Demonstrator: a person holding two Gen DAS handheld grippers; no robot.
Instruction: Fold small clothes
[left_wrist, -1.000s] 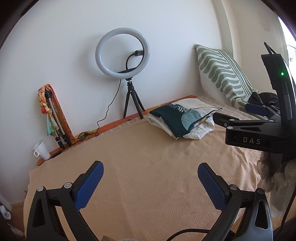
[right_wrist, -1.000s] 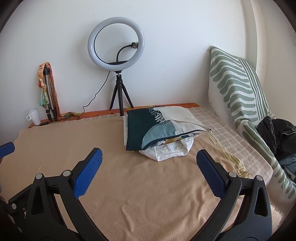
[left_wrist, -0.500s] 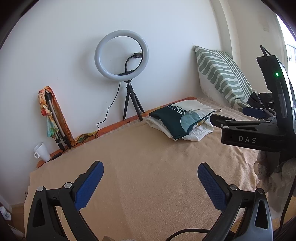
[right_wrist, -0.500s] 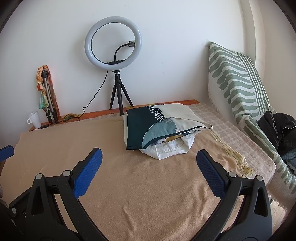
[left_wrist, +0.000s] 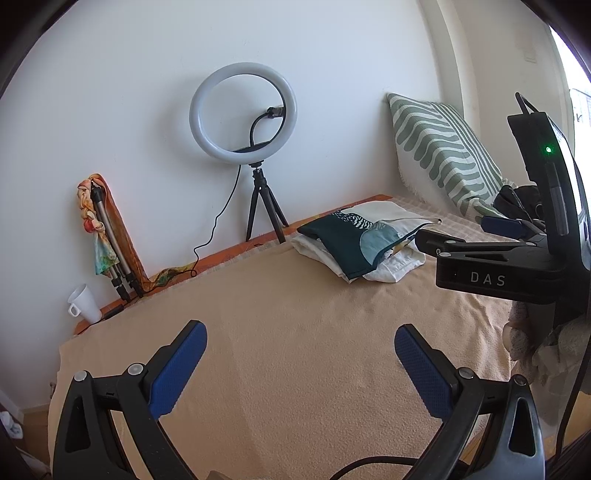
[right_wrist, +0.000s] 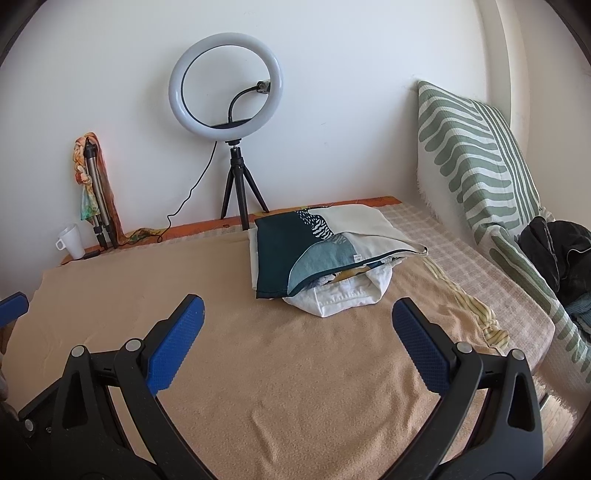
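Observation:
A stack of folded clothes (right_wrist: 325, 254) lies at the back of the bed, a dark green and cream patterned piece on top of white pieces; it also shows in the left wrist view (left_wrist: 362, 243). My left gripper (left_wrist: 301, 363) is open and empty, above the peach blanket (left_wrist: 280, 332) well short of the stack. My right gripper (right_wrist: 297, 338) is open and empty, just in front of the stack. In the left wrist view the right gripper's body (left_wrist: 498, 269) shows at the right edge.
A ring light on a tripod (right_wrist: 227, 99) stands at the wall behind the stack. A white cup (right_wrist: 70, 240) and a folded tripod with a scarf (right_wrist: 92, 184) stand at the back left. A striped green pillow (right_wrist: 480, 158) and dark clothes (right_wrist: 557, 251) lie at the right.
Both grippers have drawn back a little from the stack and the views have tilted slightly. Both stay open and empty.

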